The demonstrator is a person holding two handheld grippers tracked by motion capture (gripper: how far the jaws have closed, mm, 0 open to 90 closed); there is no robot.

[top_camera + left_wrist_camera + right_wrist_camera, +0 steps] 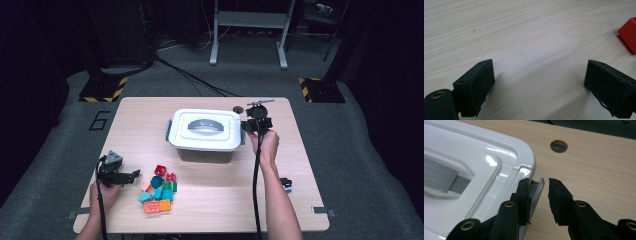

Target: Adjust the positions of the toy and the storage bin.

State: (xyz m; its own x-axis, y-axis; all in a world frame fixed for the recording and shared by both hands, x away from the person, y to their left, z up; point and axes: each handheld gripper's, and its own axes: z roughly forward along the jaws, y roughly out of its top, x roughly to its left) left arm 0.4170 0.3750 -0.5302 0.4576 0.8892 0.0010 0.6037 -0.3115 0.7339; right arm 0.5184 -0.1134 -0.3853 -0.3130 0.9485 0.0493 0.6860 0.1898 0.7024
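High view: fixed above the person's side of the table (pixel 210 210), facing forward and down, far enough to take in the whole top with the white box (pixel 205 129) near the middle, plus floor beyond. Left gripper view: close and low over bare wood on the near left of the box, a red block (pixel 629 35) at its right edge; shared with the high view. Right gripper view: very close at the box's right end, showing lid corner (pixel 524 157), grey latch (pixel 536 192) and a table hole (pixel 559 146); all shared with the high view.
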